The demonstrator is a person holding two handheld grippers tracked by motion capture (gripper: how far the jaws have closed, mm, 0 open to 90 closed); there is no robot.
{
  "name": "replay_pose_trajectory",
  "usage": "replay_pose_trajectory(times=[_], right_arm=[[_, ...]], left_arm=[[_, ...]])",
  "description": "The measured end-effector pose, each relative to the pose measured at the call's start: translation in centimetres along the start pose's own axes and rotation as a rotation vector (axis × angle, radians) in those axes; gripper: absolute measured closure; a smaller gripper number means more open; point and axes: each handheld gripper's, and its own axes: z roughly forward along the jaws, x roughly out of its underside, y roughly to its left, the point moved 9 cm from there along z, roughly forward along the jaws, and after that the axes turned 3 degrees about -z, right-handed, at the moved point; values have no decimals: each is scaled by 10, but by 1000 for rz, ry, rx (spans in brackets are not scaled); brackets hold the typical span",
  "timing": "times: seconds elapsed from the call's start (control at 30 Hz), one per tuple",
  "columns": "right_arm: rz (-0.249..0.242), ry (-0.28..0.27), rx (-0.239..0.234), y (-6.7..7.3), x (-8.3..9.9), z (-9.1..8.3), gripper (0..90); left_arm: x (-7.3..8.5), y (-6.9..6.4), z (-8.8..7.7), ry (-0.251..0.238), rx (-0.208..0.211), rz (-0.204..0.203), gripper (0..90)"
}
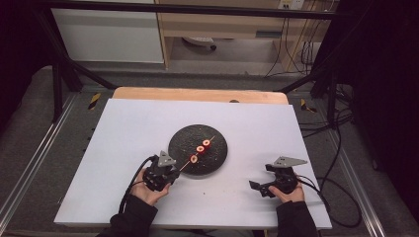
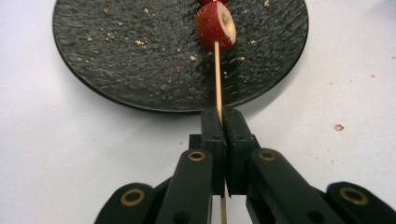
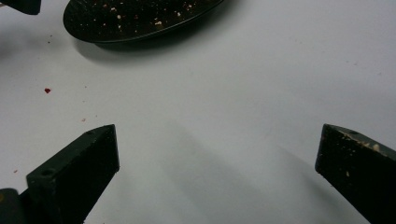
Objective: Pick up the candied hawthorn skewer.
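Two hand-held grippers on a white tabletop [image 1: 128, 148]. Left hand-held gripper [image 2: 220, 122]: jaws pressed together, clamped on the near end of a thin wooden skewer [image 2: 217, 74] just outside the rim of a black plate [image 2: 116, 56]. The skewer runs out over the plate and carries three red fruit pieces [image 1: 200, 148]. Right hand-held gripper [image 3: 217, 154]: jaws wide apart, nothing between them, resting well apart to the plate's right. Crumbs [image 3: 47, 90] dot plate and tabletop.

Even overhead light brightens the white table [image 1: 148, 148] while the surroundings fall dark toward three and nine o'clock. Soft shadows pool beneath the black plate [image 3: 116, 28]; close foreground jaws blur slightly.
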Motion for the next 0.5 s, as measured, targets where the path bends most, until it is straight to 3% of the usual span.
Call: replay_pose_trajectory(times=[0.5], right_arm=[[10,-7,-1,2,-1,2,5]], left_arm=[[12,10,-18,-141,73,-14,885]])
